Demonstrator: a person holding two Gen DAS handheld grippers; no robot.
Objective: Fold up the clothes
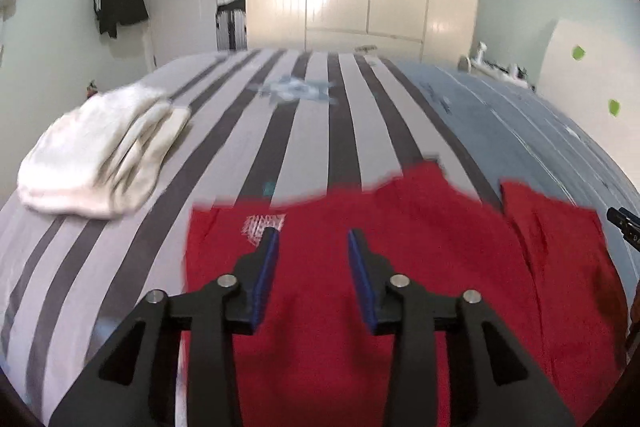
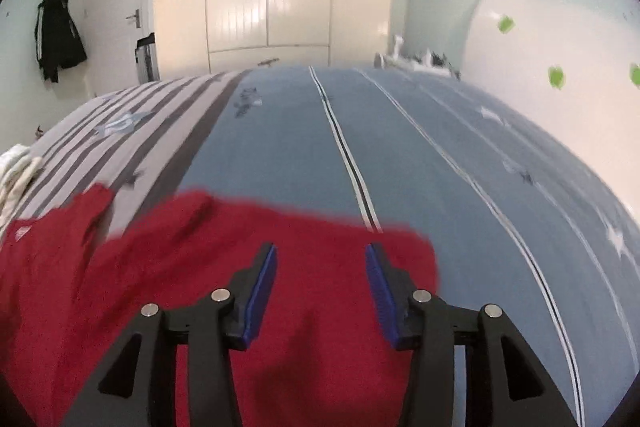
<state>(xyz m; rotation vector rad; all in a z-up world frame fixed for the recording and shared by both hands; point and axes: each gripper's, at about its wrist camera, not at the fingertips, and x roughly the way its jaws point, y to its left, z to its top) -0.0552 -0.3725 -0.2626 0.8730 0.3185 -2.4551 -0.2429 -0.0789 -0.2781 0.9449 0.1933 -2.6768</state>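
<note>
1. White folded cloth (image 1: 100, 155) sits far off to the left of the left gripper's jaws, well apart from the work. I judge it a finished piece set aside so the middle of the bed stays free.
2. Striped bed cover (image 1: 304, 143) runs ahead of the left jaws and serves as the flat folding surface. Its blue part (image 2: 400, 167) stretches ahead of the right jaws.
3. Red garment (image 1: 328, 307) lies spread on the bed under and ahead of both pairs of jaws, with a small white print (image 1: 266, 223) just past the left finger's tip. It seems laid flat so a fold can be made cleanly.
4. Left gripper (image 1: 313, 233) hovers over the red cloth with its blue-padded fingers apart. Nothing is pinched between them; cloth shows only beneath the gap.
5. Red flap (image 1: 552, 227) lies to the right of the left jaws, a dark crease between it and the main body. It is probably a sleeve or a side part, though blur hides which.
6. Right gripper (image 2: 321, 247) hangs above the garment's right portion, jaws likewise apart and holding nothing. The red edge (image 2: 420, 239) ends just right of its right finger.
7. Both pairs of jaws standing free suggests the cloth is released, with the next grasp points yet to be chosen.
</note>
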